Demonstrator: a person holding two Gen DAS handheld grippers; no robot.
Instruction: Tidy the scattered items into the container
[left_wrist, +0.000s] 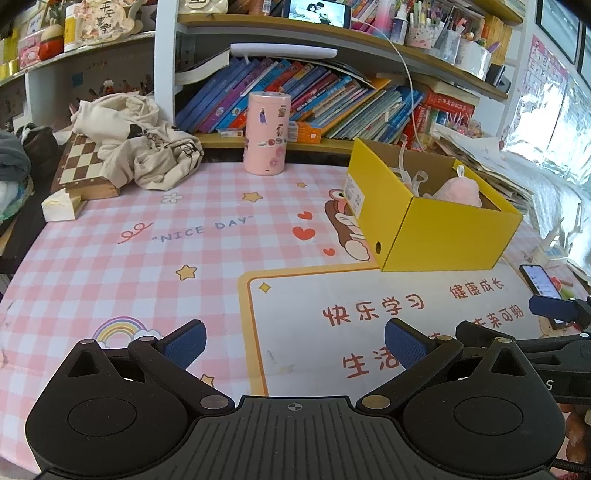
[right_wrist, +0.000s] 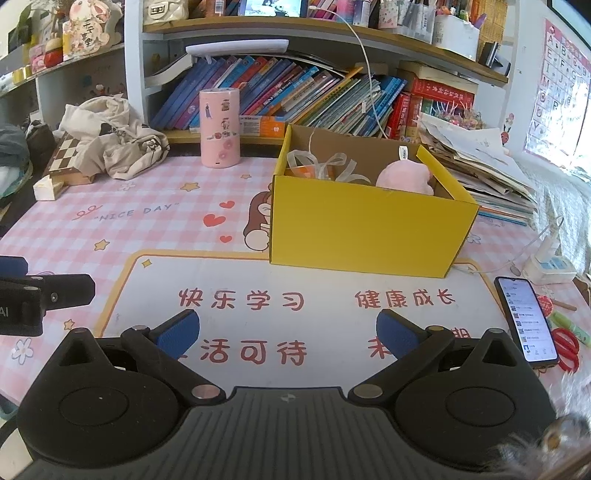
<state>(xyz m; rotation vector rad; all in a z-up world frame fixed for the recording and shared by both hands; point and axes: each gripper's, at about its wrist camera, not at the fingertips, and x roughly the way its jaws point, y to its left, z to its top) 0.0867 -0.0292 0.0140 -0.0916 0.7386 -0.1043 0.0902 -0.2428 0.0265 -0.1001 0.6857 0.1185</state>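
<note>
Now both grippers hover spread and empty above the pink checked desk mat (right_wrist: 122, 206).

Left gripper (left_wrist: 294, 345) and right gripper (right_wrist: 287, 334) each hold their blue-padded fingers wide apart with nothing between them, near the white panel of red Chinese characters. Farther back and to the right stands the open yellow cardboard box (right_wrist: 365, 229), resting on the mat; inside it lie a pink plush toy (right_wrist: 406, 177) on the right and clear ribbon-like plastic loops (right_wrist: 325, 166) on the left. A tall pink stickered cylinder (right_wrist: 219, 129) stands upright far left of the box, and a lit black smartphone (right_wrist: 526, 319) lies flat at the near right.
</note>
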